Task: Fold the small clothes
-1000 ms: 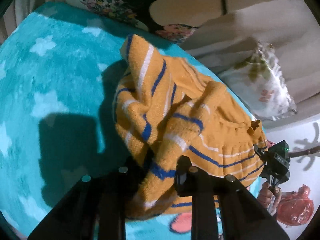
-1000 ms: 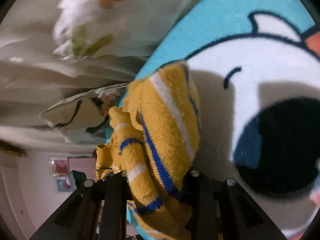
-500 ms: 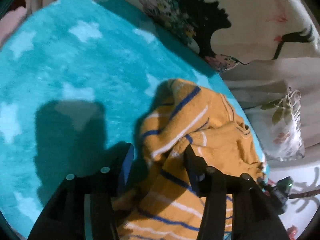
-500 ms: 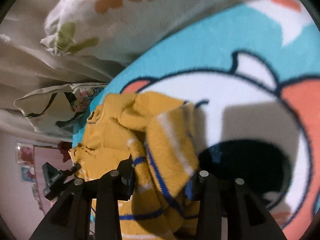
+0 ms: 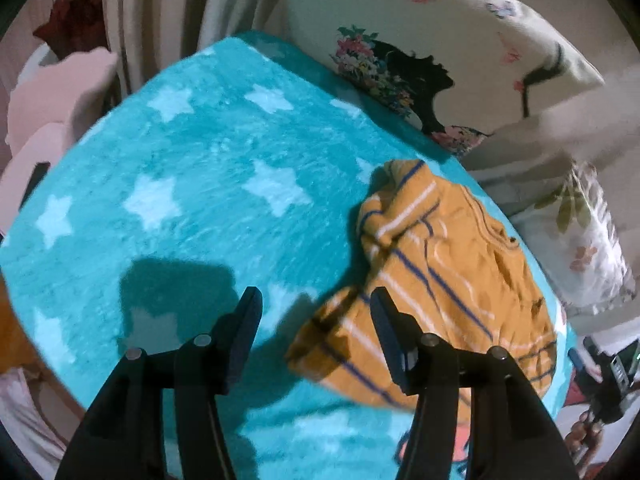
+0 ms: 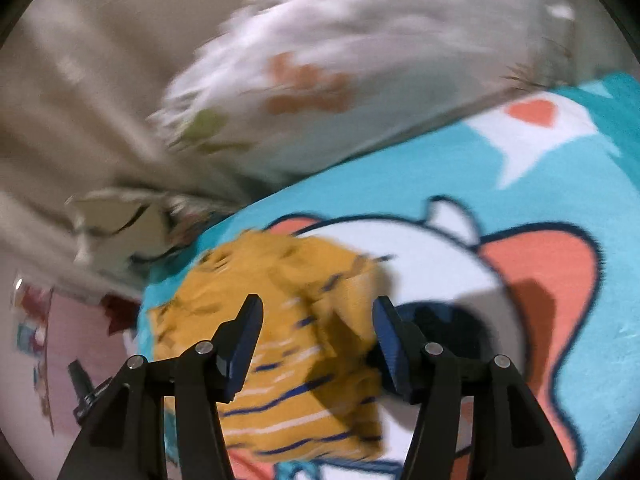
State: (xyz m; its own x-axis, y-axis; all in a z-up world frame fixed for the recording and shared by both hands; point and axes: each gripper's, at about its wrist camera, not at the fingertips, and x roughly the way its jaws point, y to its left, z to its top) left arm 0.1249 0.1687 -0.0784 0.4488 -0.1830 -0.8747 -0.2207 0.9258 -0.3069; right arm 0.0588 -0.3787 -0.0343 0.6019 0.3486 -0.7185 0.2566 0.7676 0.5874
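Note:
A small orange knit garment [image 5: 444, 280] with blue and white stripes lies crumpled on a turquoise star-print blanket [image 5: 208, 184]. My left gripper [image 5: 316, 312] hovers above the garment's near-left edge; its jaws are opening and nothing is pressed between the pads. In the right wrist view the same garment [image 6: 288, 344] lies below my right gripper [image 6: 316, 312], on the blanket's cartoon print [image 6: 500, 280]. The right jaws are opening too, clear of the cloth. The right wrist view is blurred by motion.
Floral pillows [image 5: 432, 52] and a beige sheet [image 6: 80, 92] border the blanket's far side. A pink piece of furniture [image 5: 52, 92] stands left of the bed. At the lower right of the left wrist view a hand holds the other gripper [image 5: 604, 376].
Both grippers were shut on the orange garment and have let it go. The garment now lies on the blanket, and both grippers have lifted away from it.

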